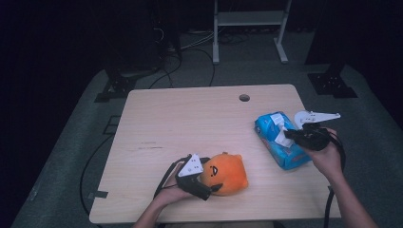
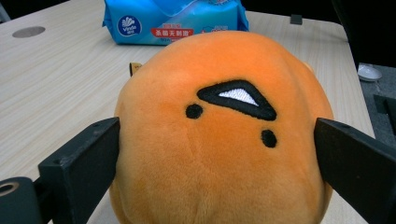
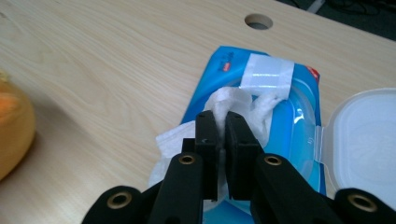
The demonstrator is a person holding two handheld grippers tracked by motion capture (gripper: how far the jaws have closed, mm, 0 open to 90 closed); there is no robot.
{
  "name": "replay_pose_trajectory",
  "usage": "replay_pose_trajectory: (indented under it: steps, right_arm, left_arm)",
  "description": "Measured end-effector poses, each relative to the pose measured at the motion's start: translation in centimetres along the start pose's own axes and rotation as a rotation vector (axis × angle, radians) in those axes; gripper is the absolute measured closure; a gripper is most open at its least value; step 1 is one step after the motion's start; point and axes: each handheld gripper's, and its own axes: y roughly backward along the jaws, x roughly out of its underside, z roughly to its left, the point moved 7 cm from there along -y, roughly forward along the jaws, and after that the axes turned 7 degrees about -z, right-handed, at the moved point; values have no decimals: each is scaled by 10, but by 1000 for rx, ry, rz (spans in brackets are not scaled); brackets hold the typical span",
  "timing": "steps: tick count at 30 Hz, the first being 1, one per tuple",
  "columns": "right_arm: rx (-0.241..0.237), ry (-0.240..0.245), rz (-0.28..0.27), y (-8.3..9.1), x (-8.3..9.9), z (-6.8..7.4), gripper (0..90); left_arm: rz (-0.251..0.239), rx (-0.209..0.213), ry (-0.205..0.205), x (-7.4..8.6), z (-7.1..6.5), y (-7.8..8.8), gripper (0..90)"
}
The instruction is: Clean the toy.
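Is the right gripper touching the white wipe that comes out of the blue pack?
Touching. In the right gripper view the right gripper has its jaws shut on the wipe, which rises from the open pack and passes between them.

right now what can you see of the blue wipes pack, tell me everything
The blue wipes pack is a soft plastic pouch lying flat near the table's right edge. Its white hinged lid is flipped open, with a clear tape strip across the top. A white wipe sticks up from the opening, pinched between the right gripper's closed jaws.
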Motion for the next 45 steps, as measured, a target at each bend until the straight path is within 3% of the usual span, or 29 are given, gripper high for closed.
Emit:
replay_pose_trajectory:
  steps: [5,7,8,9,10,14,15,17,20,21,22,23,30,37,42,45]
  right_arm:
    - [-41,38,-29,16,-13,18,843]
    - [-78,70,-66,26,-24,36,844]
    - [-78,70,-66,26,-24,36,844]
    - [-103,97,-83,33,-30,49,843]
    - [-103,97,-83,33,-30,49,843]
    - [-161,154,-114,44,-39,78,843]
    - [-203,182,-128,48,-43,96,843]
    - [-219,192,-132,49,-43,103,843]
    - [-272,232,-135,51,-44,127,842]
    - [-308,249,-136,51,-43,141,843]
    - [-308,249,-136,51,-43,141,843]
    - [-345,263,-137,50,-42,154,842]
    - [-410,292,-96,43,-33,184,842]
    - [-556,264,-33,39,-16,209,840]
    - [-606,231,39,18,-7,208,833]
    - [-603,221,47,7,-9,204,815]
  left_arm:
    - [8,-1,-8,0,0,0,30]
    - [5,-1,-2,1,0,0,30]
    - [5,-1,-2,1,0,0,30]
    - [4,-1,-1,1,0,0,31]
    - [4,-1,-1,1,0,0,30]
    - [7,-3,-7,1,0,0,30]
    - [5,-2,-7,1,0,0,31]
    - [5,-2,-8,2,0,0,30]
    - [7,-1,-5,2,1,0,30]
    - [8,-1,-5,2,1,0,30]
    - [9,-1,-5,3,1,0,30]
    - [9,-1,-7,3,0,1,30]
    - [7,-2,-6,3,0,1,30]
    - [4,-1,-5,3,0,0,30]
    - [7,-2,-5,3,0,0,30]
    - [4,-1,-7,3,0,0,28]
